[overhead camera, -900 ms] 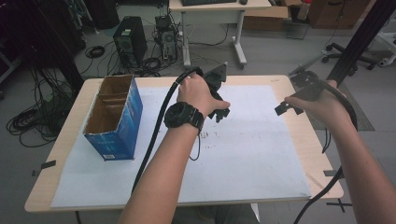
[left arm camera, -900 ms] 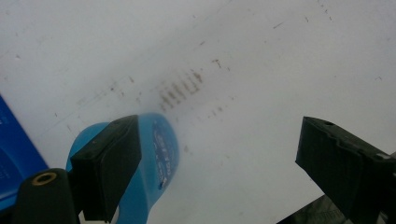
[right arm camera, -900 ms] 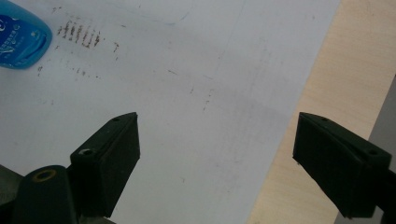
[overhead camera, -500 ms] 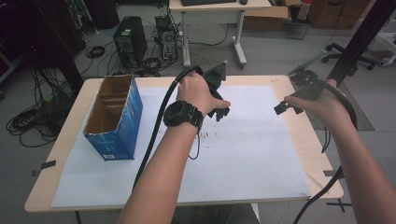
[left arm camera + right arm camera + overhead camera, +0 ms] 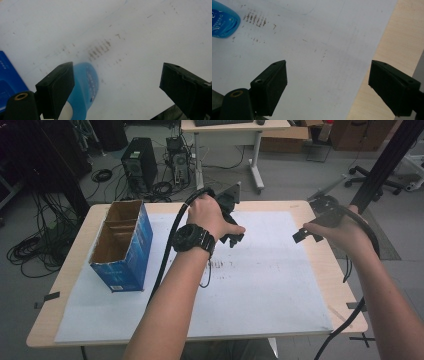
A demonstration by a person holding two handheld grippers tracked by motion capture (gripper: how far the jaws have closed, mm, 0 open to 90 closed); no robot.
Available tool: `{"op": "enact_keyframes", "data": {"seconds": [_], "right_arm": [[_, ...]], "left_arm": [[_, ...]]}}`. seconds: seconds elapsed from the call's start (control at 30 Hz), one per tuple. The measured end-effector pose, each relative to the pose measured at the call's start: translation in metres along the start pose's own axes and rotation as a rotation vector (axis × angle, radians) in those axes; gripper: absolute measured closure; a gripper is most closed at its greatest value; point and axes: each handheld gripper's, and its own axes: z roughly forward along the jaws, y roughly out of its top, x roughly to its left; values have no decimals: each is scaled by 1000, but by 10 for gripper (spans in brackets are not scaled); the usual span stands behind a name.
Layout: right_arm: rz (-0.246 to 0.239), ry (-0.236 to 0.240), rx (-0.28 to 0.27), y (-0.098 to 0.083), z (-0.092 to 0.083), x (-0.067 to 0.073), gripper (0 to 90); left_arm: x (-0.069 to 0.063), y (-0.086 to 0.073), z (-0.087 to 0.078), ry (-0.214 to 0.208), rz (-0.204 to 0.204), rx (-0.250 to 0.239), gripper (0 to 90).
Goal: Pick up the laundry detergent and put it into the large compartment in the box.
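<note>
A blue plastic bottle lies on the white paper sheet; in the left gripper view it is partly behind the left jaw. My left gripper hovers just above it, jaws wide apart, nothing between the pads. From above, the left gripper is over the middle of the sheet, held by a hand with a black watch. My right gripper hangs open over the sheet's right side. In the right gripper view the bottle lies far off at the top left, and this gripper holds nothing.
A blue open-topped cardboard box with dividers stands on the table's left side. Dark scuff marks dot the paper's middle. Bare wooden table borders the sheet on the right. Black cables trail from both grippers across the table.
</note>
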Motion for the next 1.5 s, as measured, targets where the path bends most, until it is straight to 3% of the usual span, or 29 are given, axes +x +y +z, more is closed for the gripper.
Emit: {"op": "enact_keyframes", "data": {"seconds": [0.5,0.77,1.5], "right_arm": [[0,5,4,-3,3,-4,159],[1,7,5,-3,5,-4,159],[-1,11,12,-3,10,-6,161]], "left_arm": [[17,-1,-8,57,-56,17,146],[29,-4,-10,91,-94,50,154],[42,-7,0,123,-137,133,161]]}}
